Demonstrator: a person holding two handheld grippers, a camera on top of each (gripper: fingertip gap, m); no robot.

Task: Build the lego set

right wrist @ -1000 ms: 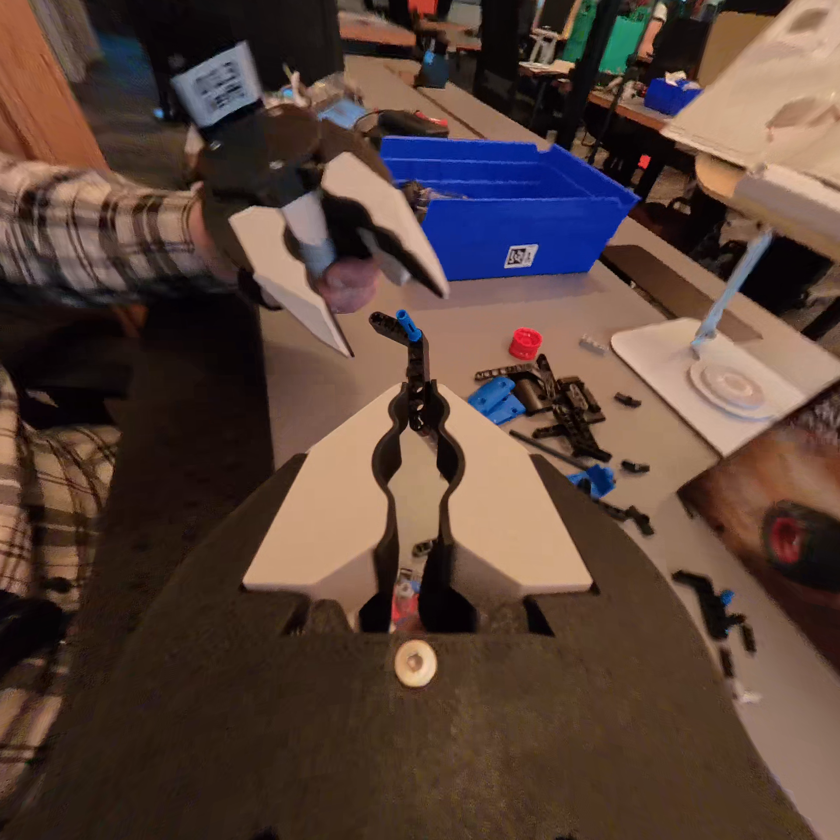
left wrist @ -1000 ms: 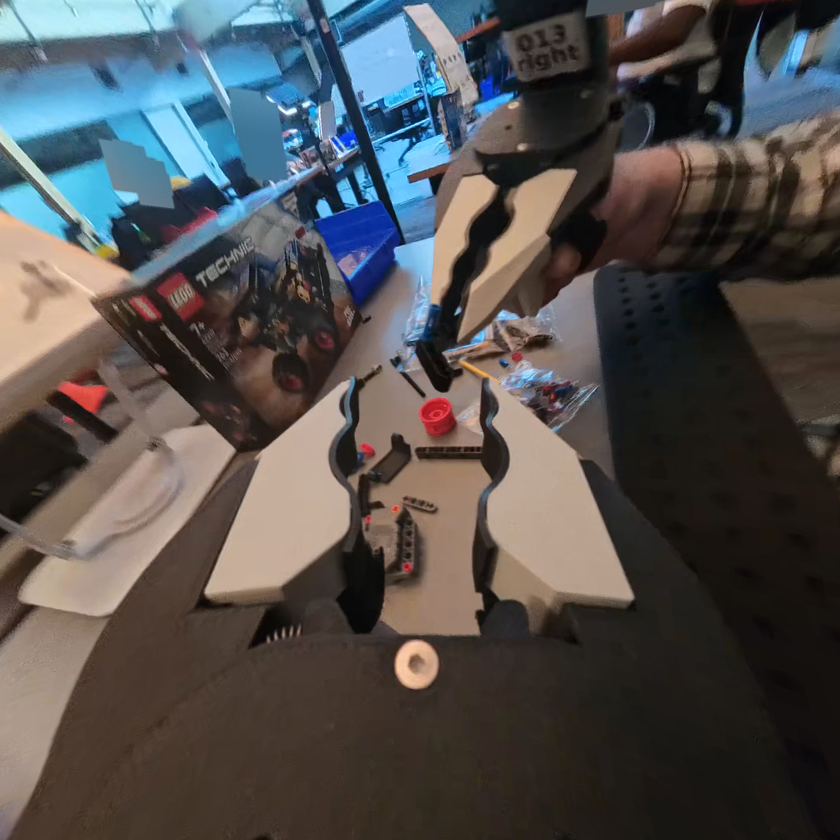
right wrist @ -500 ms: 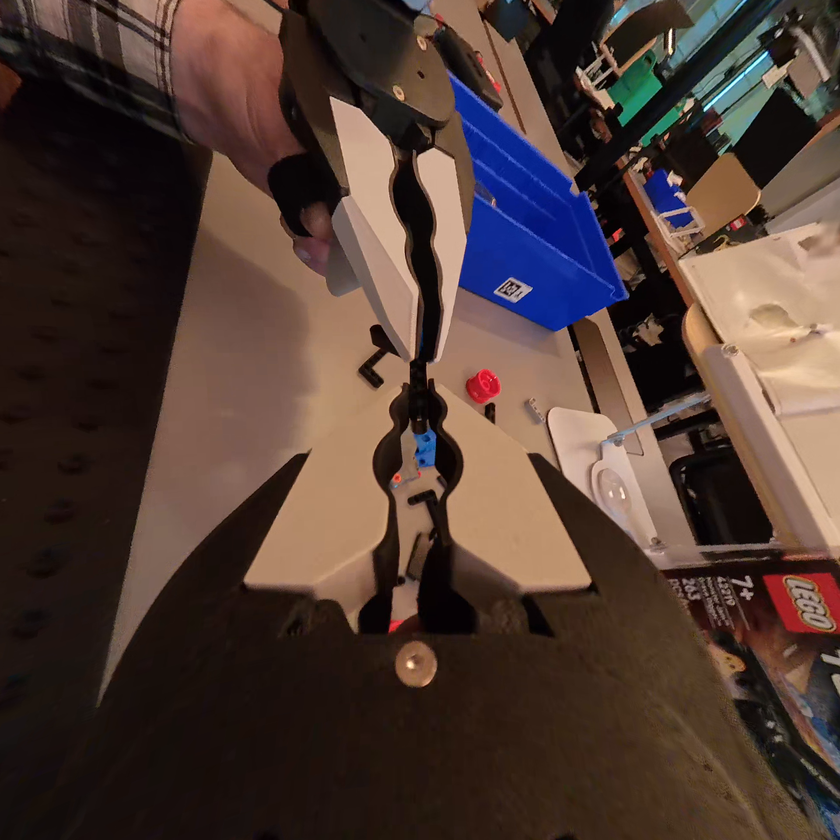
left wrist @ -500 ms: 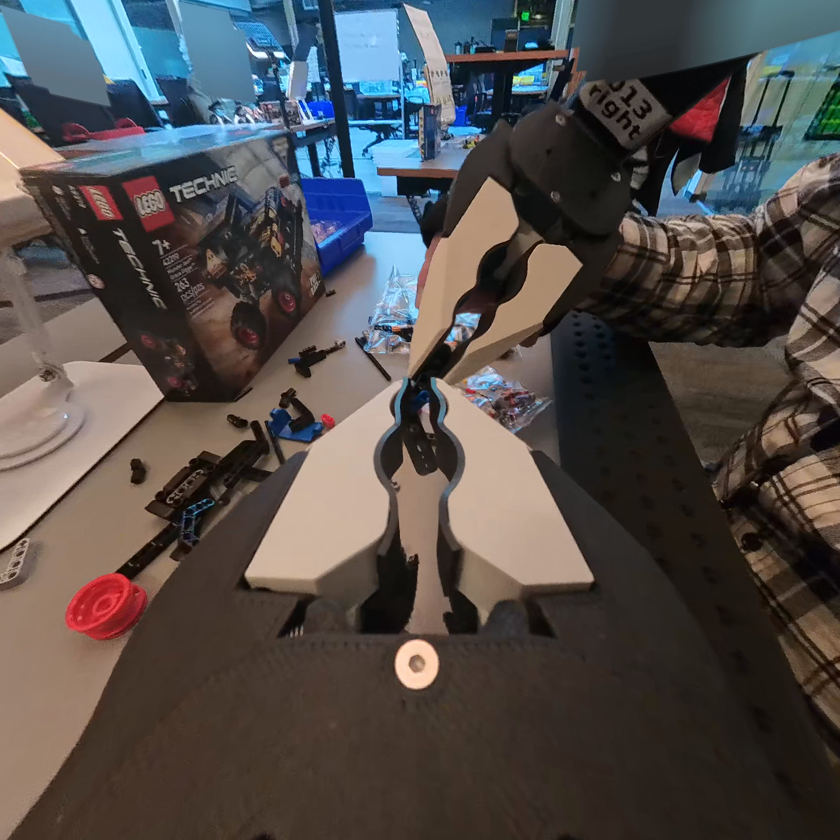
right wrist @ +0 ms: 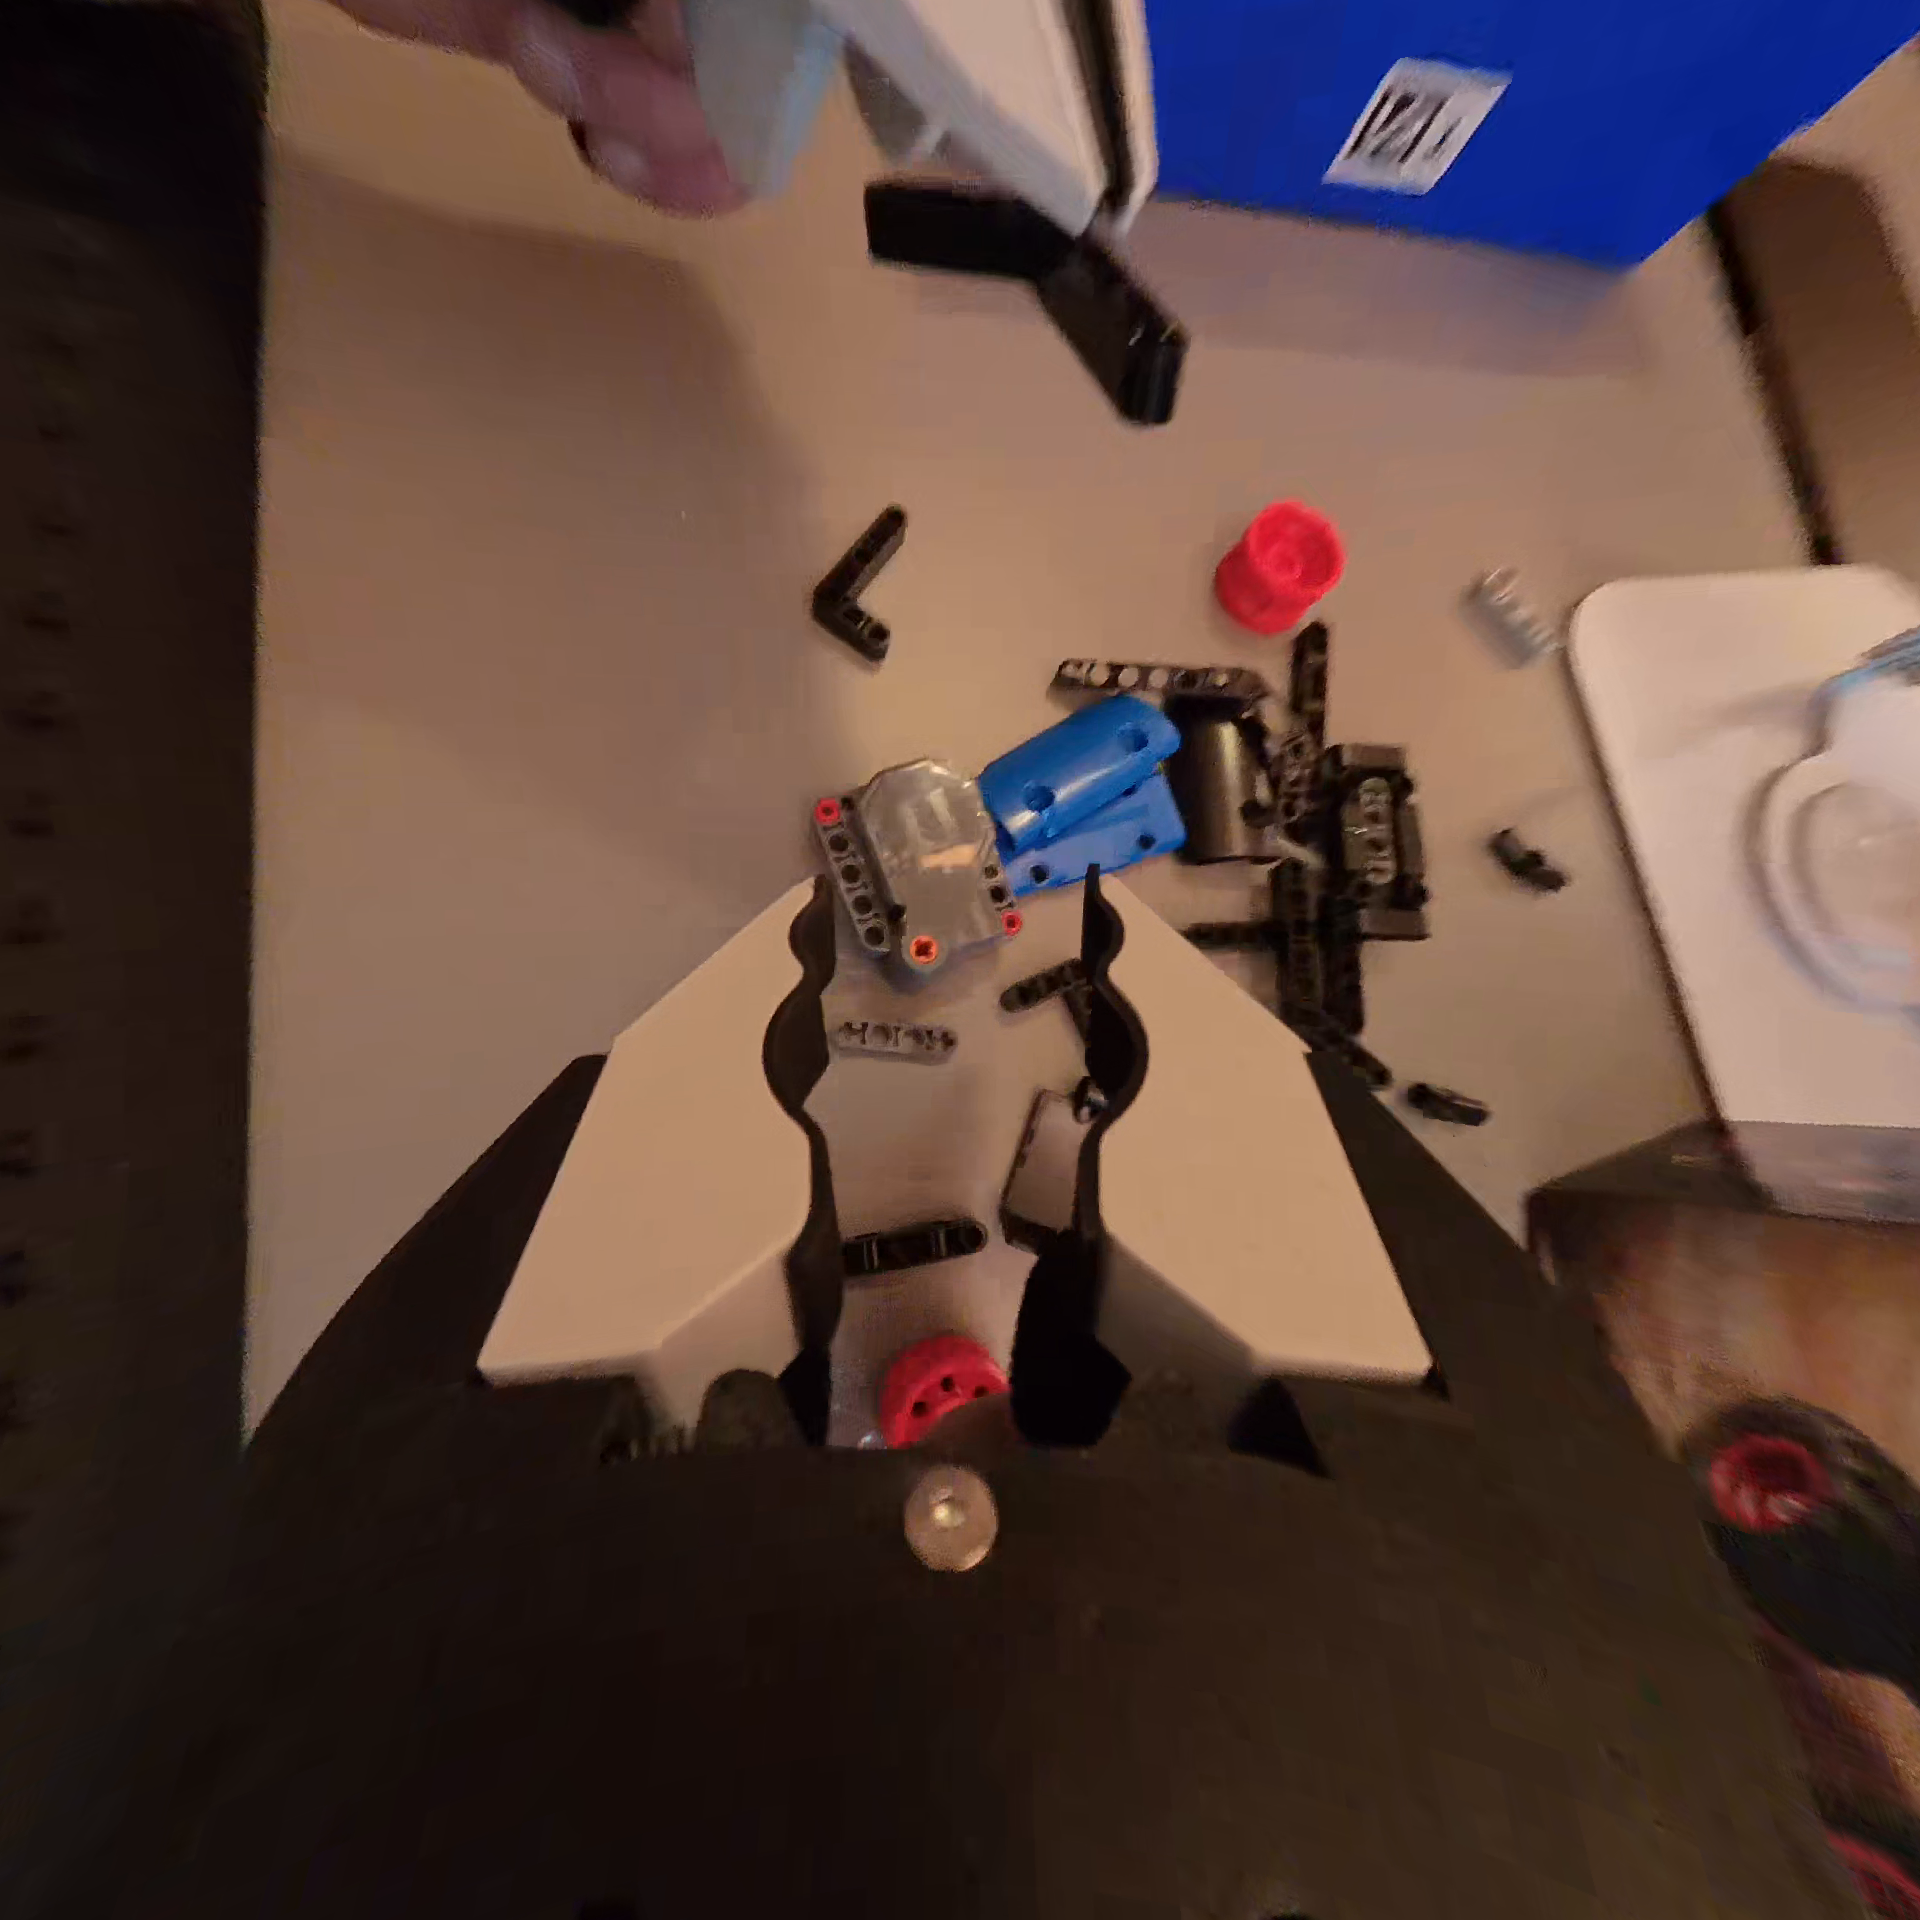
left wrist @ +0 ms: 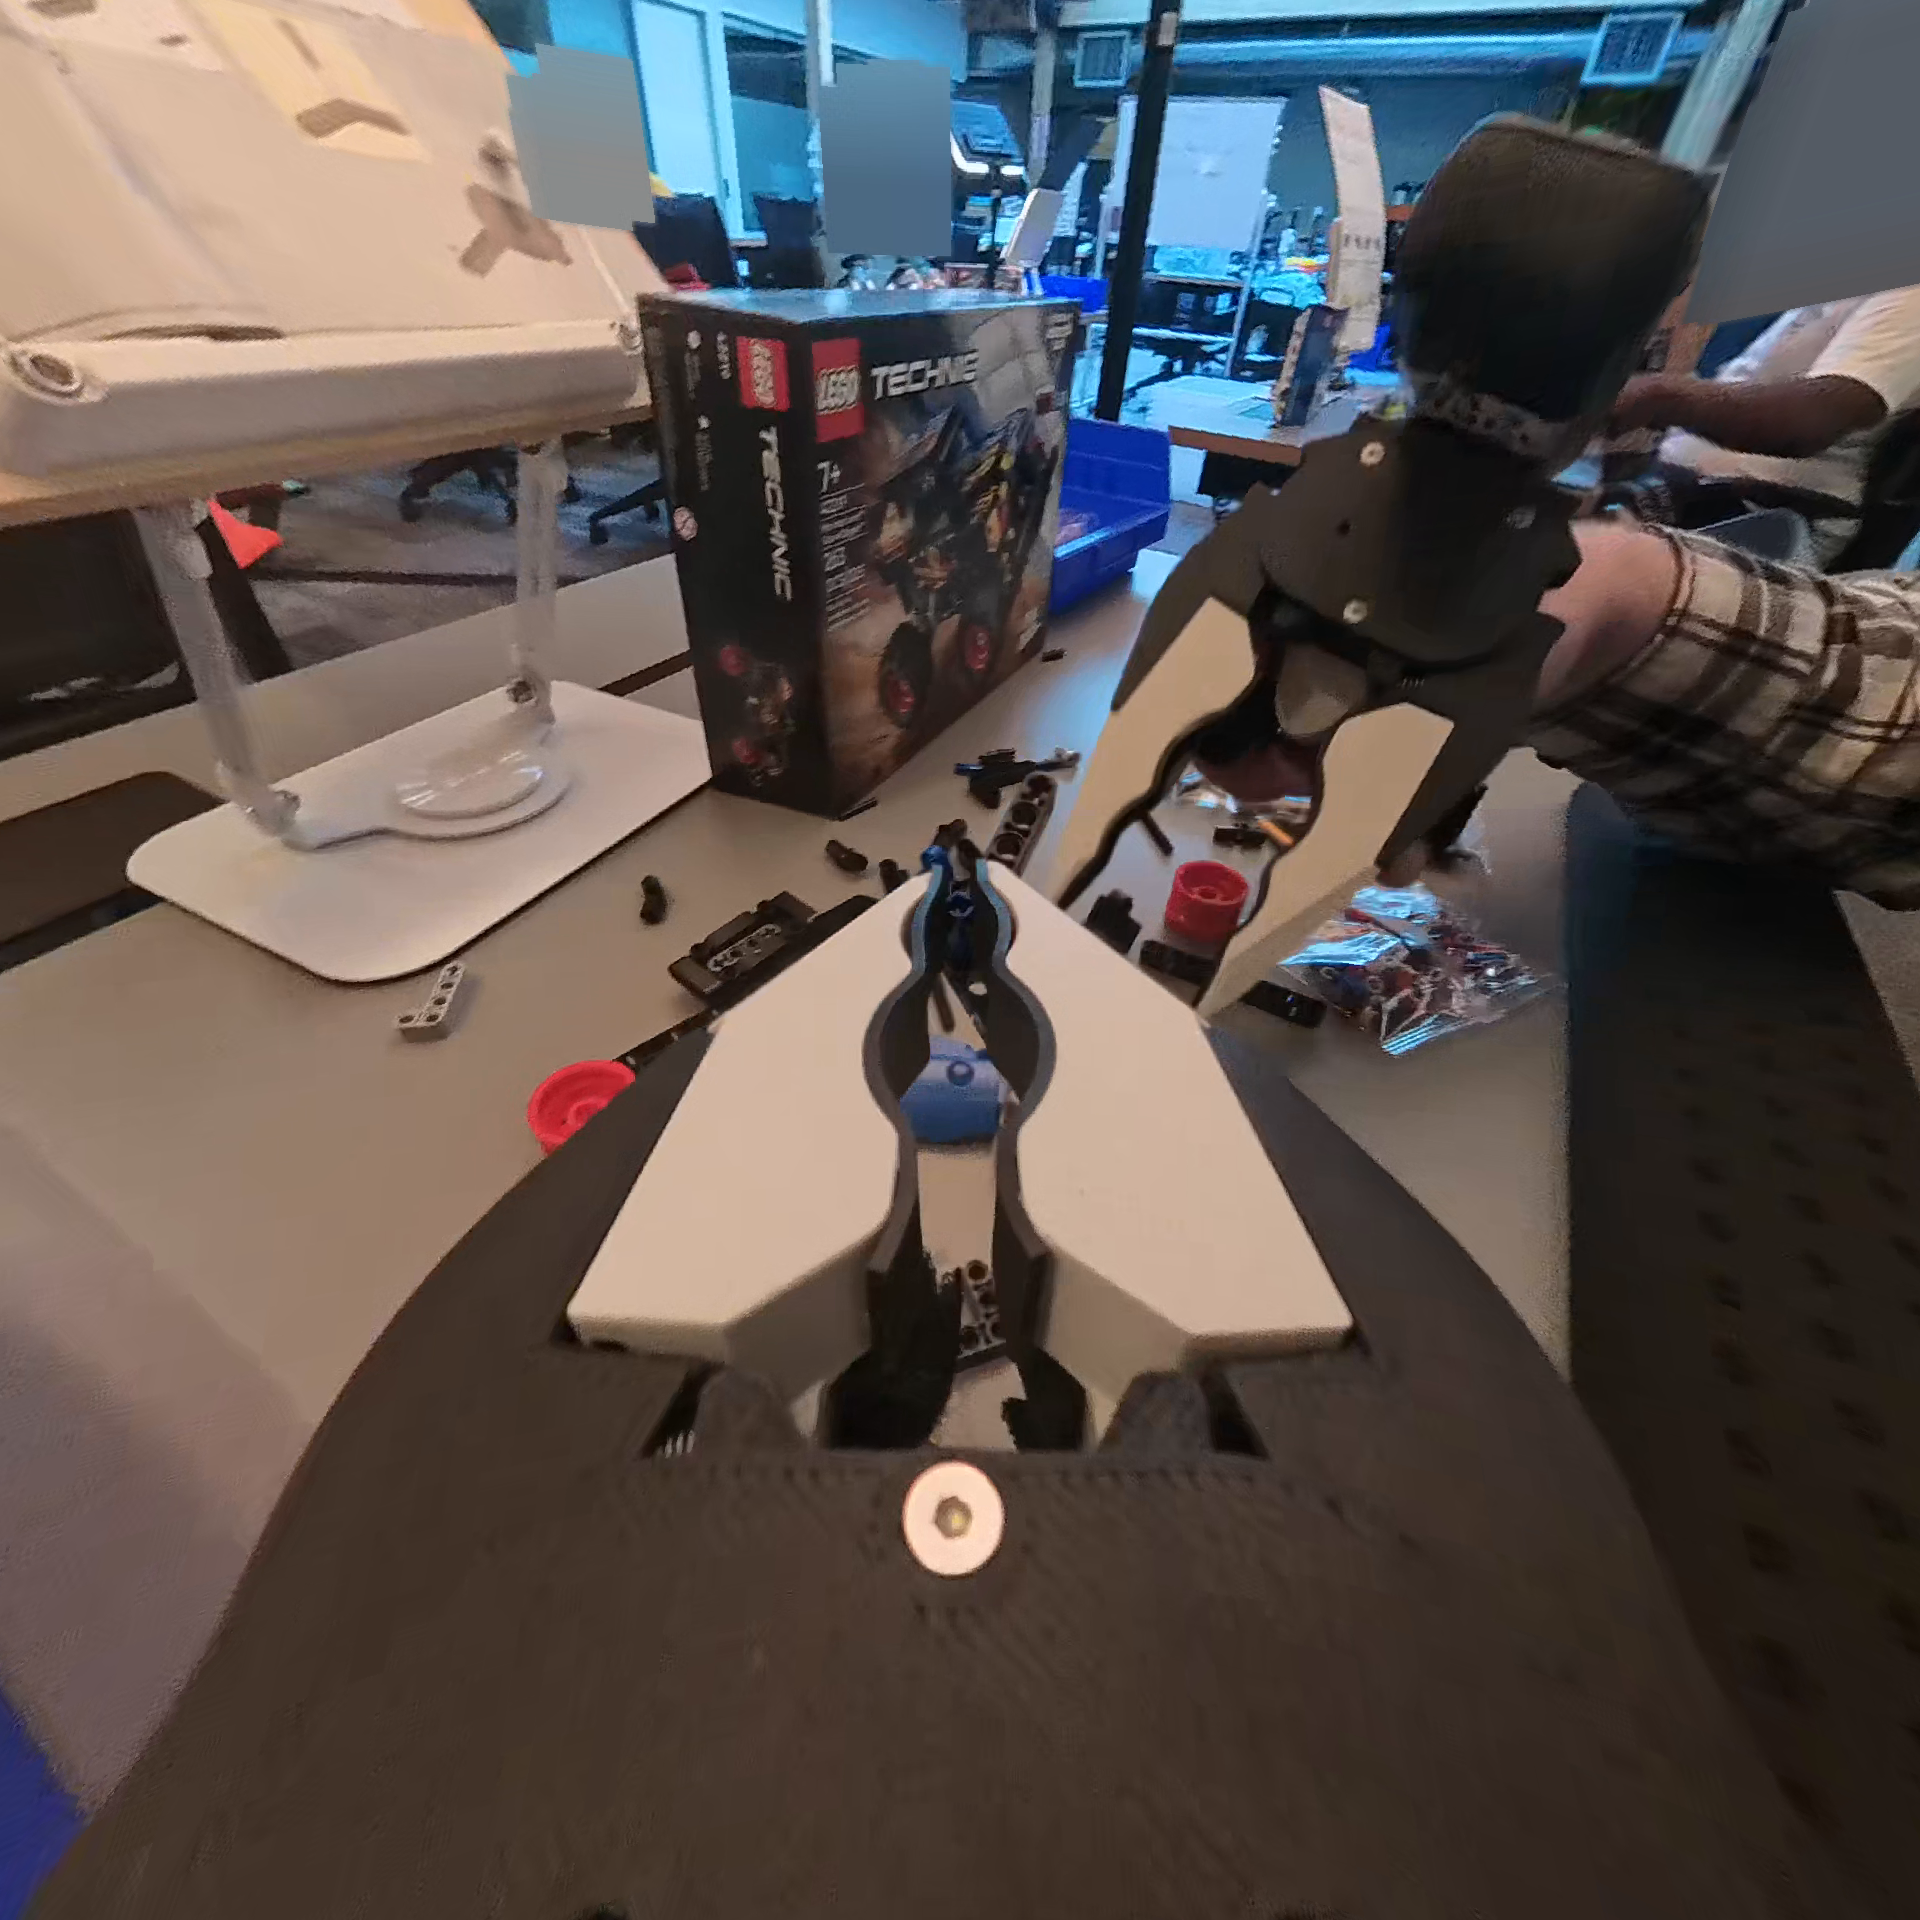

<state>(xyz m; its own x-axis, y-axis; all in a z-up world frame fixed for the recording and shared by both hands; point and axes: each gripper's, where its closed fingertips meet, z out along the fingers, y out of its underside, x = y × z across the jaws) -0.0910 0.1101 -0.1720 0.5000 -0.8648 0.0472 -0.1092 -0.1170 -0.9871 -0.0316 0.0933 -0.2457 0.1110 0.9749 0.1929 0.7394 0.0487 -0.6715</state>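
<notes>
Handed over — right claw [right wrist: 951,914] now spread empty above the tabletop [right wrist: 520,623]; left claw [left wrist: 961,894] pinches the black beam [right wrist: 1029,281], seemingly by its tip — could slip.

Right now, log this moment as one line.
left gripper: shut on black beam | right gripper: open, empty, above parts pile | table

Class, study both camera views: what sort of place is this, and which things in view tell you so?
Probably a shared open-plan workshop or lab. Long tables and office chairs stretch back behind the worktable, a blue parts bin sits on it, and a whiteboard stands behind.
</notes>
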